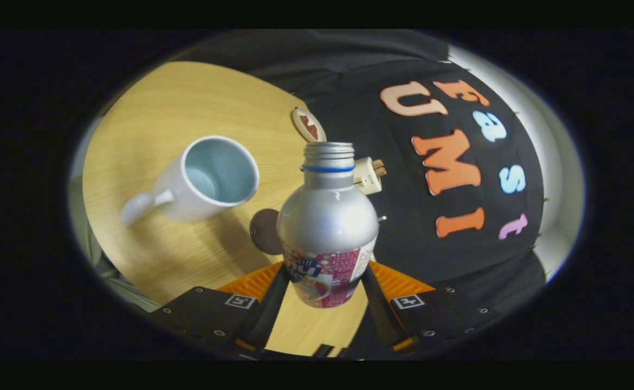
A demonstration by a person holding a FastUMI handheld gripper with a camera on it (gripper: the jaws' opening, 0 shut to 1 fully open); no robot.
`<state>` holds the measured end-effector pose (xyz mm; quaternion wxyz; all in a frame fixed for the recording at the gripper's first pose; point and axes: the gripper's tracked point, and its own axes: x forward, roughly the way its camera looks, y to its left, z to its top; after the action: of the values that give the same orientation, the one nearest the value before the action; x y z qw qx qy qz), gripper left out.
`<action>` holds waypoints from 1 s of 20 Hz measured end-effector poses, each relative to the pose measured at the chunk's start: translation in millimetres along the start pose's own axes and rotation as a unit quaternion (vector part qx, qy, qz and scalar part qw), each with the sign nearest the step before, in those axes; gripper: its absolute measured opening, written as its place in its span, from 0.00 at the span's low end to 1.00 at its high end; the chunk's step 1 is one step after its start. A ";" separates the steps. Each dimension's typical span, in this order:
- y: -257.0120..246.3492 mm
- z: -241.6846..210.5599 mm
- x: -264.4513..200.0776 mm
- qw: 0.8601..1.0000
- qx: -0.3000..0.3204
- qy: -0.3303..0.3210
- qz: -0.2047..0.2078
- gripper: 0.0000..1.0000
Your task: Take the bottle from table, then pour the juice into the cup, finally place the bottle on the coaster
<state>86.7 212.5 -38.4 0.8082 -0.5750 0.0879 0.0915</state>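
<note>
In the gripper view the gripper (325, 281) has its fingers (273, 284) pressed on either side of the bottle (328, 227), low on its labelled body. It looks a stiff, smooth metal bottle, likely slippery, so that low waist is the sound hold. Silver-shouldered, uncapped, blue-ringed at the neck, it hangs tilted above the worktop (187, 103), beside the white cup (208, 179).

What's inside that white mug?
The mug looks empty, its pale blue inside bare. The near wall hides some of the bottom. The gripper is shut on the bottle beside it.
</note>
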 end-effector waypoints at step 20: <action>-14.5 -22.8 -13.6 0.880 0.468 -0.059 0.045 0.77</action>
<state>76.3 185.7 -29.1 0.9820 -0.1184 0.0986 0.1092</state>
